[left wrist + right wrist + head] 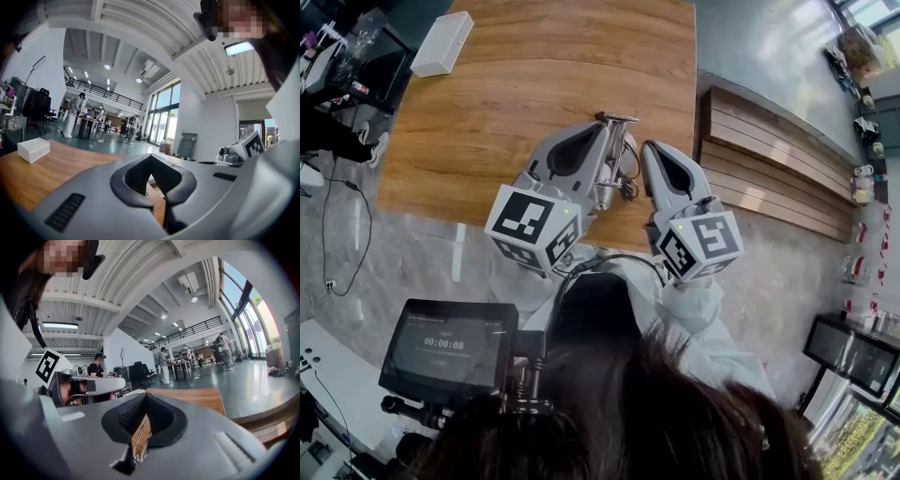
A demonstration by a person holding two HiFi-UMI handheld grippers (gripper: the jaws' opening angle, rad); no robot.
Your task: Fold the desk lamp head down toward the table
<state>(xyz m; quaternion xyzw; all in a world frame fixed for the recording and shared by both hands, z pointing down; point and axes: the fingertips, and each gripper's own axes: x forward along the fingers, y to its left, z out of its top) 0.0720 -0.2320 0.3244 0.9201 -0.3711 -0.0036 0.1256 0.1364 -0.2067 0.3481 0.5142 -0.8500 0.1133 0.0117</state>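
Note:
In the head view a silver metal desk lamp [615, 155] stands at the near edge of the wooden table [534, 84], between my two grippers. Its small flat top [617, 118] points away from me and thin wires hang at its side. My left gripper [602, 129] lies along the lamp's left side with its jaws together. On the lamp's right, my right gripper [651, 148] is also shut. Neither visibly clamps the lamp. In the right gripper view, shiny lamp rods [139, 441] show through the hole behind the shut tips [145, 395]. The left gripper view shows shut tips [151, 156] over the table.
A white box [442, 42] lies at the table's far left corner; it also appears in the left gripper view [33, 149]. A wooden bench [778, 159] runs along the table's right side. A small monitor [448, 349] sits by my left. People stand far across the hall.

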